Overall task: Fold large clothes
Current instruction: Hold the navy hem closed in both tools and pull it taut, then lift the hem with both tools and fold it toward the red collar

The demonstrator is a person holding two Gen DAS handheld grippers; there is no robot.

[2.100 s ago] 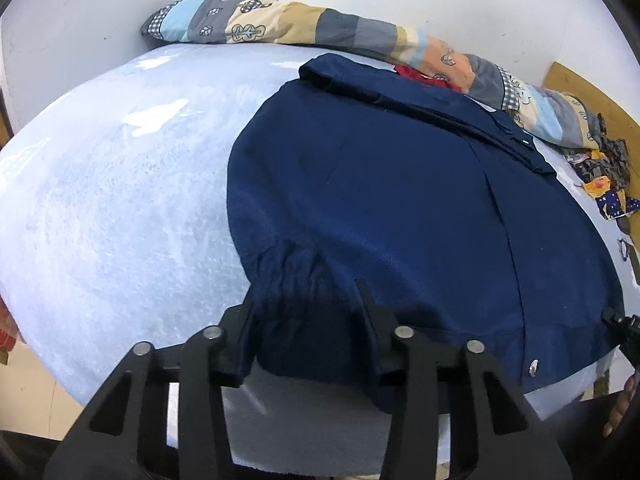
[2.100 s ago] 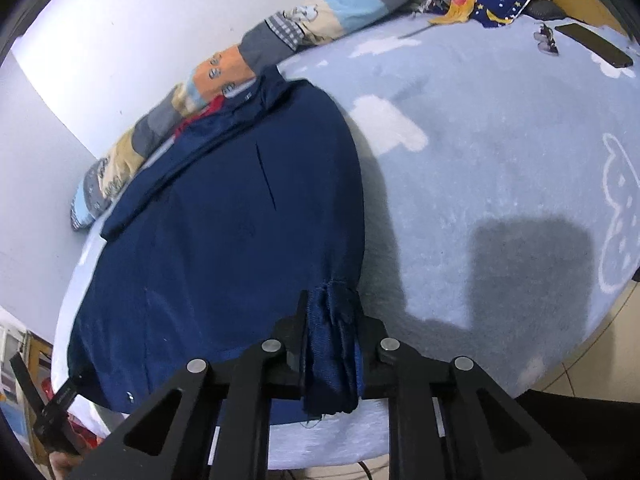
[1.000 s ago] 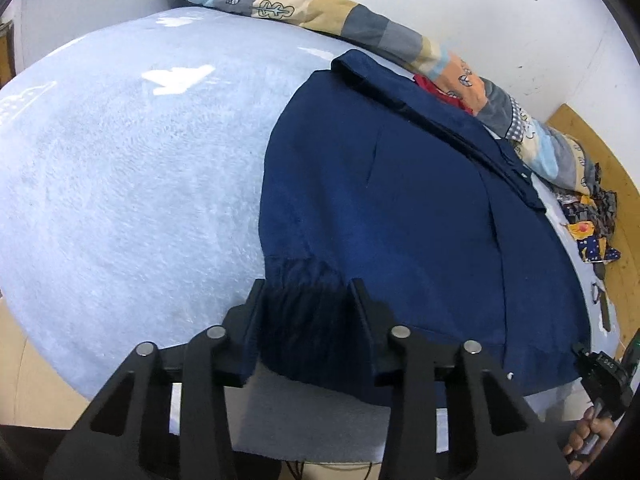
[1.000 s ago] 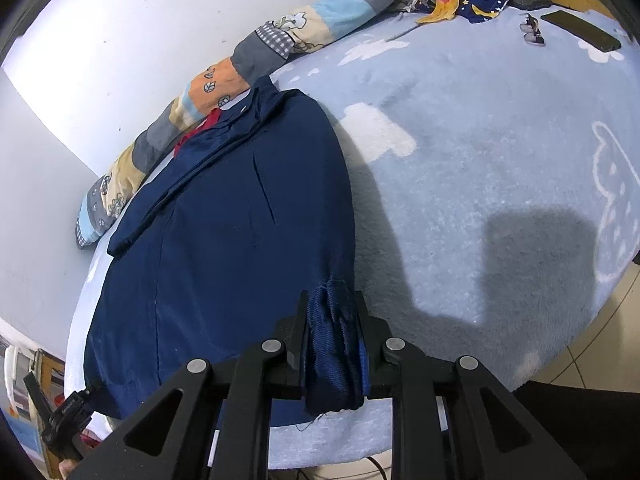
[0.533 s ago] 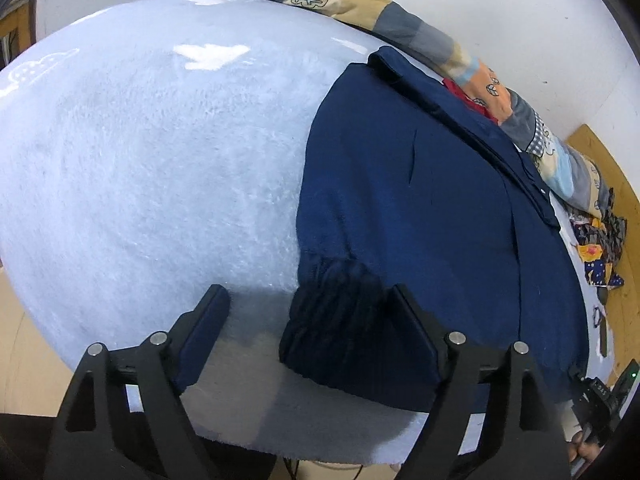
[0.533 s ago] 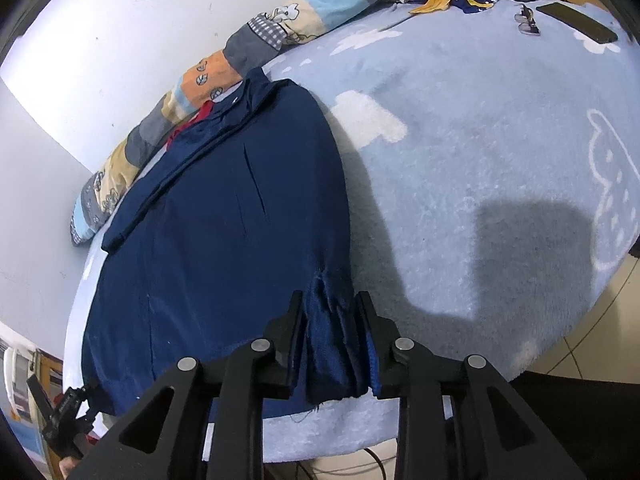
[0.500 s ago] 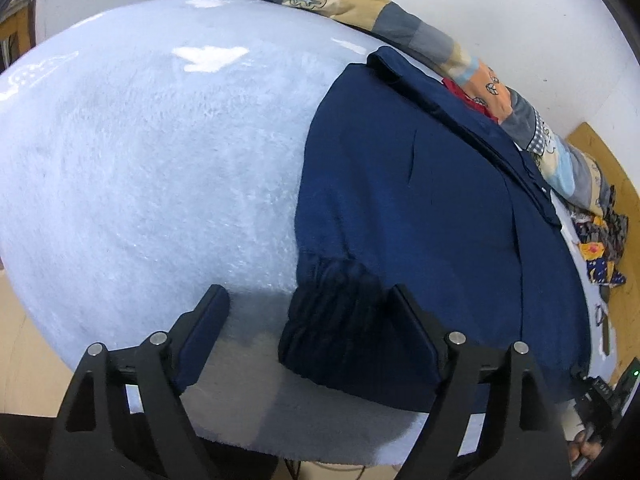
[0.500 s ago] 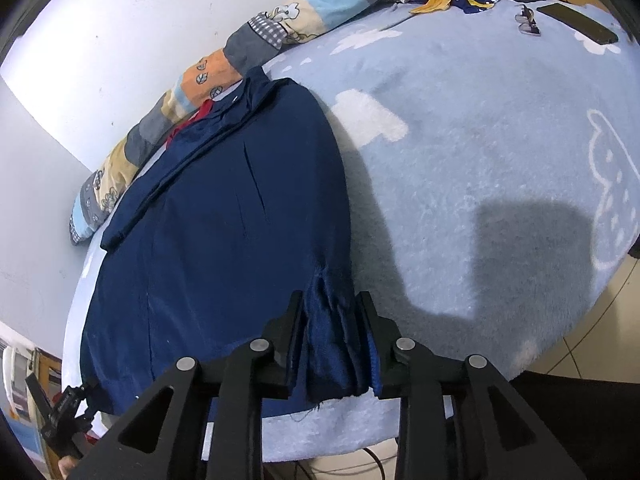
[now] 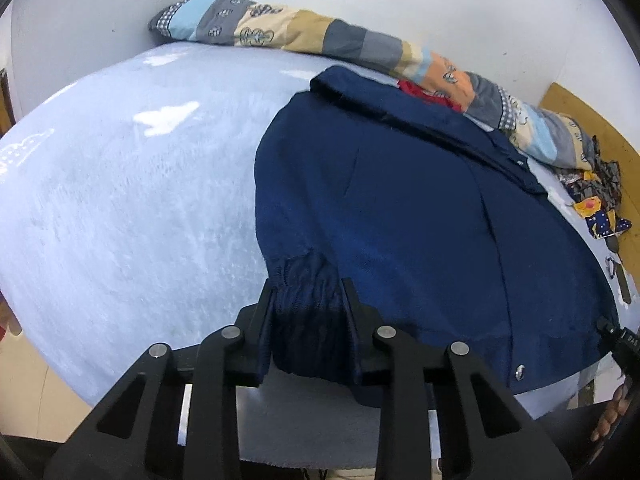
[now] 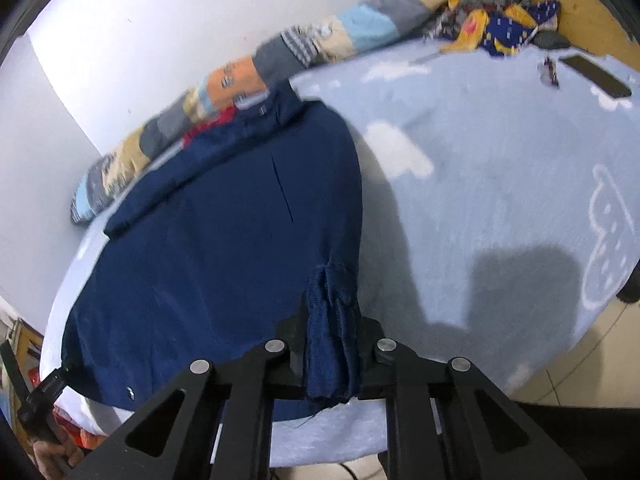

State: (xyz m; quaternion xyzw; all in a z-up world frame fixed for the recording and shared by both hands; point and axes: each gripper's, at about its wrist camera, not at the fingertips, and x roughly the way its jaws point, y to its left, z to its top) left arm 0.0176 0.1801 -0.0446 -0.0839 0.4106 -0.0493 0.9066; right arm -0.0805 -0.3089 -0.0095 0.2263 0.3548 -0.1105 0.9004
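Observation:
A navy jacket (image 9: pixel 420 208) lies flat on the light blue bed (image 9: pixel 120 208), collar toward the wall. My left gripper (image 9: pixel 307 290) is at the near edge, its jaws closing, with the ribbed left cuff (image 9: pixel 308 320) pressed between the pads. In the right wrist view the same jacket (image 10: pixel 224 232) spreads to the left. My right gripper (image 10: pixel 331 316) is also closing, and the other cuff (image 10: pixel 332 344) is bunched tightly between its pads. Both cuffs are folded in over the jacket's body.
A patchwork bolster (image 9: pixel 320 36) runs along the wall behind the collar, with a red cloth (image 9: pixel 416 90) peeking out. A pile of printed clothes (image 10: pixel 500 20), a dark phone (image 10: pixel 596 76) and a small object (image 10: pixel 550 70) lie on the far right. The floor (image 10: pixel 580 352) shows past the bed's edge.
Half a second ago my left jaws stood wide around the cuff; now they press on it. My right jaws have narrowed on their cuff. Both views have shifted slightly.

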